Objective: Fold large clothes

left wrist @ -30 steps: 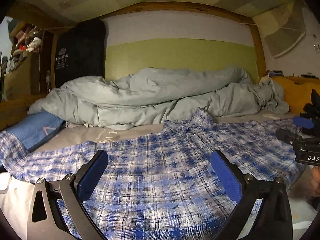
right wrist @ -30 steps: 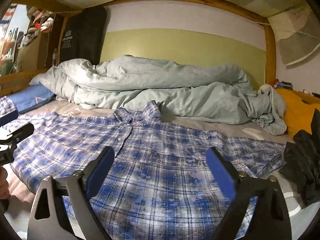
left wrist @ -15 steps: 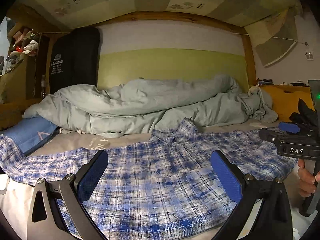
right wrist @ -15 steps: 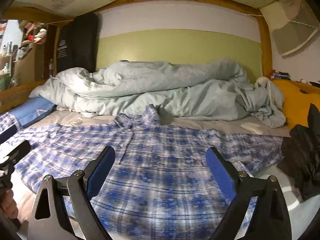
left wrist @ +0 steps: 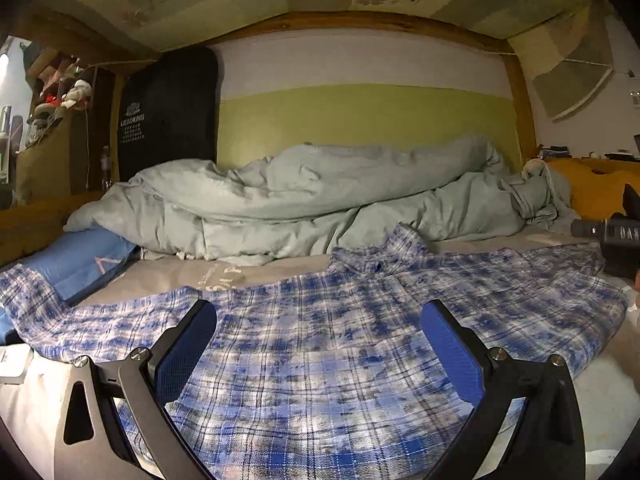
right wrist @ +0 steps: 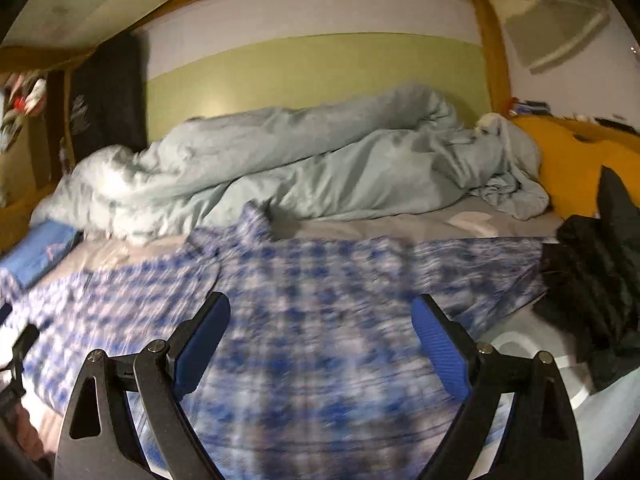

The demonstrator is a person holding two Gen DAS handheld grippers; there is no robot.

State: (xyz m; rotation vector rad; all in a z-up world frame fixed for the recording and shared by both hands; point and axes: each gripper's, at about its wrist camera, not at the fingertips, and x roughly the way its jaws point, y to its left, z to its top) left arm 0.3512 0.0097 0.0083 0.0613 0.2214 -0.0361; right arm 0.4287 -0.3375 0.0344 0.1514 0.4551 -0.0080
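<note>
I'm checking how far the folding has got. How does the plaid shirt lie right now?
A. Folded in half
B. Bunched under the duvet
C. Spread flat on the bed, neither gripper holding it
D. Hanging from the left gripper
C: the plaid shirt lies spread open on the bed, collar toward the duvet, with the left gripper and right gripper open and empty.

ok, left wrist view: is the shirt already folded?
No, the shirt lies spread flat across the bed, collar toward the duvet, with no fold made.
</note>
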